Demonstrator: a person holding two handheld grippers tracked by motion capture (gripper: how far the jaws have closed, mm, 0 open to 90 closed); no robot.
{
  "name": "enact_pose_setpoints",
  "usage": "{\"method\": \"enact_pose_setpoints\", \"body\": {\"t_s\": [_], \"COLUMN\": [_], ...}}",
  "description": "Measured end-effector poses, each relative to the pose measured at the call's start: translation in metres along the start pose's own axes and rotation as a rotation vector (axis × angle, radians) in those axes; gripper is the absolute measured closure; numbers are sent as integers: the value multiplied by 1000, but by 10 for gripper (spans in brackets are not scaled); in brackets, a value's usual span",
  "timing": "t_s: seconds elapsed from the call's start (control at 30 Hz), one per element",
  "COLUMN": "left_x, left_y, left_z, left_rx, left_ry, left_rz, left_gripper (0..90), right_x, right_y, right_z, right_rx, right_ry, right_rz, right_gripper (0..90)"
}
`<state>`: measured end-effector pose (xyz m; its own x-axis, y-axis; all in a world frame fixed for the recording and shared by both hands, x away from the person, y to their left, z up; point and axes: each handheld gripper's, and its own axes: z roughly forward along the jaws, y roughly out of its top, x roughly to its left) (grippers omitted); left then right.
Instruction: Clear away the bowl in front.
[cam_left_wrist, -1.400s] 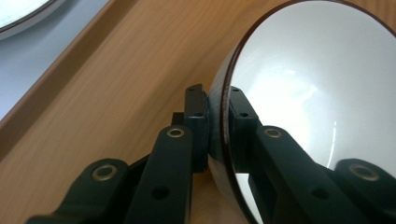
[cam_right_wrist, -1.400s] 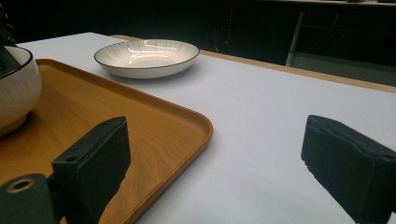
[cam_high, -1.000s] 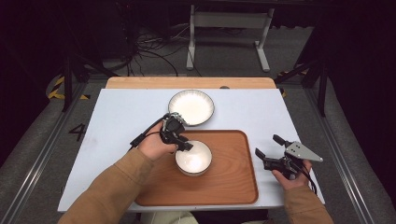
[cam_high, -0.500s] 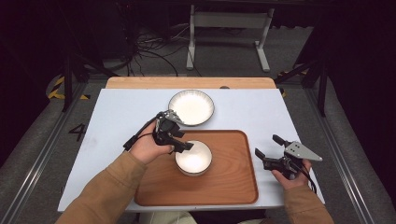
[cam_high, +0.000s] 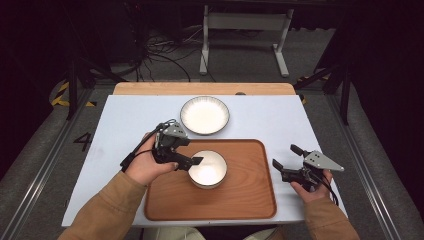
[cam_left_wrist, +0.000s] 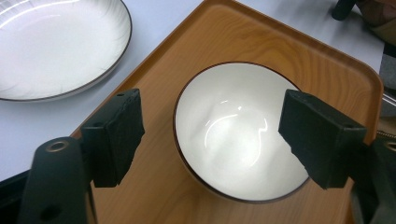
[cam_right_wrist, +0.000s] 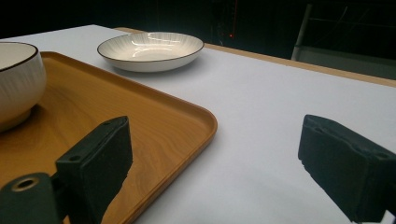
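White table (cam_high: 125, 125), dark room. Bowl (cam_high: 207, 168) on wooden tray (cam_high: 250, 200); plate (cam_high: 204, 114) beyond. Left gripper (cam_high: 192, 161) gapes wide over bowl (nothing held). Right gripper (cam_high: 285, 162) wide apart, empty, beside tray.

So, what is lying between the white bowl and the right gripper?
Nothing stands there. In the high view, only bare wooden tray and then a strip of white table separate the white bowl from the right gripper.
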<state>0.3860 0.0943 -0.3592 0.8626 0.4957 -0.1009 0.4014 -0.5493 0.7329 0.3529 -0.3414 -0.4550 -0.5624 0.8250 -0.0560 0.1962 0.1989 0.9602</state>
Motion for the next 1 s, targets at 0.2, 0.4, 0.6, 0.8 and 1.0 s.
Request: {"method": "enact_pose_setpoints", "body": {"t_s": [0.2, 0.4, 0.6, 0.8, 1.0], "left_x": [-6, -10, -8, -4, 1], "left_y": [-8, -16, -26, -37, -50], "left_z": [-13, -26, -38, -47, -55], "left_rx": [-16, -37, -72, -103, -151], "left_ry": [22, 34, 41, 50, 43], "left_rz": [7, 11, -10, -39, -82], "left_gripper": [220, 205, 173, 140, 124], "right_x": [-1, -1, -1, 0, -1], "right_y": [0, 0, 0, 0, 0], "right_z": [0, 1, 1, 0, 0], "right_rx": [2, 6, 8, 3, 2], "right_ry": [3, 2, 2, 4, 10], "right_rz": [6, 5, 3, 4, 5], "right_gripper": [104, 103, 103, 100, 100]}}
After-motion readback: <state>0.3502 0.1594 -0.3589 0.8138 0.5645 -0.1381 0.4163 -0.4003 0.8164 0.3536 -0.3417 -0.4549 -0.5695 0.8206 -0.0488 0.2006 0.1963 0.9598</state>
